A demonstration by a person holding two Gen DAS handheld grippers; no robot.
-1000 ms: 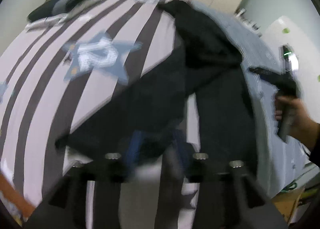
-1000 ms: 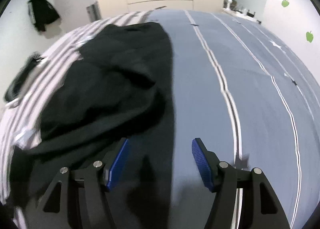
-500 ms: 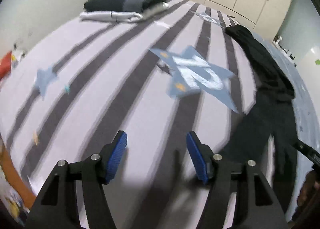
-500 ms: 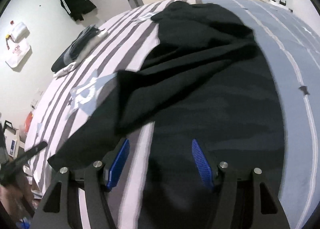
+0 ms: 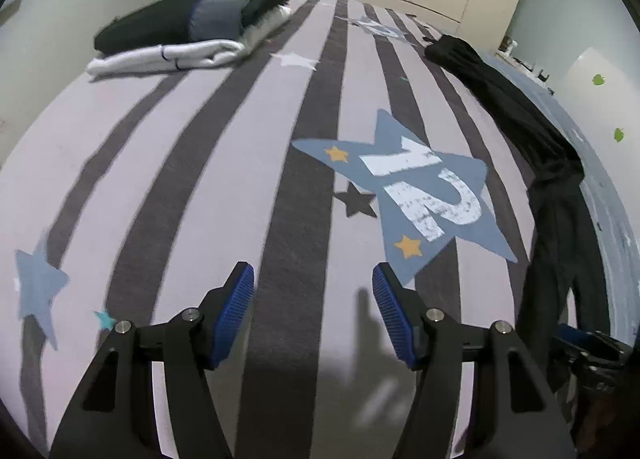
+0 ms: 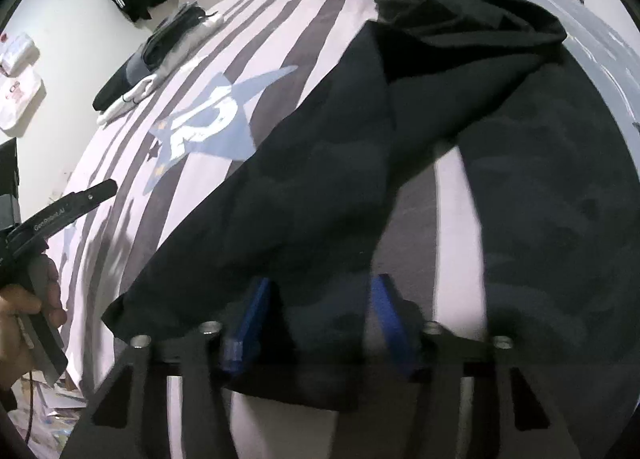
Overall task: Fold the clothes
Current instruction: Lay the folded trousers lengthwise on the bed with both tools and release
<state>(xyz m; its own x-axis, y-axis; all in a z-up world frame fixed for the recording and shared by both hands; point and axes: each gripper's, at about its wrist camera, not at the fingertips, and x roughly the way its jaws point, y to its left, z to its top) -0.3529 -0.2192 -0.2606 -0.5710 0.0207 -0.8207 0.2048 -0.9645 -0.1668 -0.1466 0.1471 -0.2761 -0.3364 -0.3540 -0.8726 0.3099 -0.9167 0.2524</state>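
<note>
Left tongs point(image 5: 313, 311): spread, nothing between the pads. One second ago they were low against the black garment point(image 5: 552, 163); half a second ago they had swung off it. Now they hover over the bare striped bedspread point(image 5: 200, 179), just short of the blue "72" star point(image 5: 420, 195), and the picture is steadier. From this view the garment lies in a long dark strip along the right side of the bed, well apart from these tongs.

Right tongs point(image 6: 320, 319): one second ago they were over the plain blue sheet with the garment to their left; half a second ago they were above the cloth. Now they are down at its near hem. Black fabric lies across and between the blue pads. The pads are apart, slightly closer than before, and the frame is blurred here. I judge they are not yet clamped.

The garment point(image 6: 320, 179) is spread crumpled across the bed, with one flap doubled over at the far end. A strip of bedspread shows through between two dark parts.

The folded pile point(image 5: 192, 31) sits at the far left corner of the bed, untouched.

Reading: the left side has let go and backed off, and the right is taking up the hem. This is probably a re-grip before laying the garment flat. No fold is made yet. The left tongs will likely need the opposite hem corner.
</note>
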